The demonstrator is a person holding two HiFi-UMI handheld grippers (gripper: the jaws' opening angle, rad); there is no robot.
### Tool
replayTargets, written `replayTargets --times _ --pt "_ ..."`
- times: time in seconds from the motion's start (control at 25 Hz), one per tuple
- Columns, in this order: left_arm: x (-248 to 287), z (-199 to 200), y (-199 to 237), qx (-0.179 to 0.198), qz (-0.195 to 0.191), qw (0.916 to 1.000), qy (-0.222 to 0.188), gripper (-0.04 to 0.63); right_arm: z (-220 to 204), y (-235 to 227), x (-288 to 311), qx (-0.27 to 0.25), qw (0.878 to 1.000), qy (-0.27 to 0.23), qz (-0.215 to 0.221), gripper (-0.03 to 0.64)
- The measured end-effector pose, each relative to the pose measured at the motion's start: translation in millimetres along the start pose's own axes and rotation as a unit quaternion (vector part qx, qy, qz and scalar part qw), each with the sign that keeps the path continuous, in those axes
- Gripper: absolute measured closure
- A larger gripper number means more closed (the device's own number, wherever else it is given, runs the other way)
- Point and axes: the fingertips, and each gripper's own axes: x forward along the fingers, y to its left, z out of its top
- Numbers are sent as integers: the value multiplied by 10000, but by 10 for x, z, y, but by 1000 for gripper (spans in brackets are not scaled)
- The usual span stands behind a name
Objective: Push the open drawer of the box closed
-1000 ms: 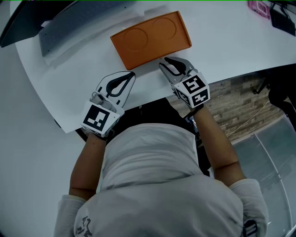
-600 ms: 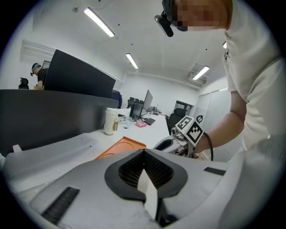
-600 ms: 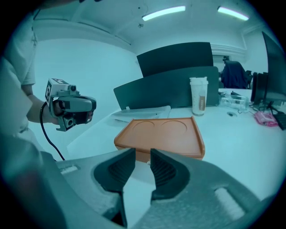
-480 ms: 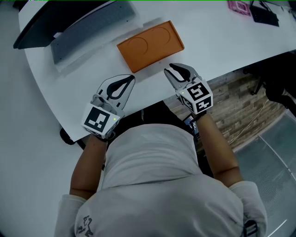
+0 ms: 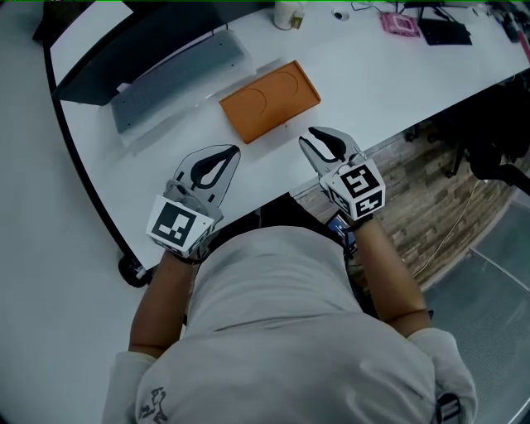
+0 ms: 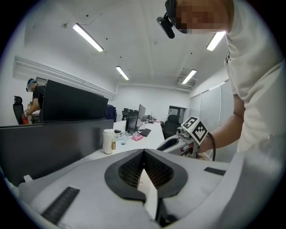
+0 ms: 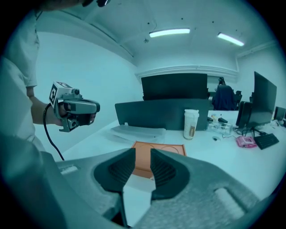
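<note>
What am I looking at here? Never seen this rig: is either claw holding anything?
No robot: a person holds a claw in each hand. The head view looks down from a camera on their head; the other two ride on the claws, looking along the jaws. The left claw is shut on nothing; the right claw is slightly open and empty. Both hover over the near edge of a white table. On it lie a flat orange box, a grey panel and, farther back, a cup.

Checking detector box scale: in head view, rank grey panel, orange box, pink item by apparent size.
1. Grey panel and orange box: near equal; panel longer, box wider.
2. Pink item, clearly smallest.
</note>
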Motion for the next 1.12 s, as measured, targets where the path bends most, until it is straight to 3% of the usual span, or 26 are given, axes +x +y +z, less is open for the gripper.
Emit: replayTargets --times 0.6,0.84,1.12 --pt "-696 888 -502 498 -300 9956 -731 597 1005 686 -830 -379 9931 -1052 -353 511" --pt "-984 1060 -647 582 -303 9934 -939 597 1355 984 -1056 -535 9865 -1477 -465 519" --pt "-1165 1155 -753 674 -319 9908 -1127 597 1416 1211 -1149 -724 9829 -1623 -472 542"
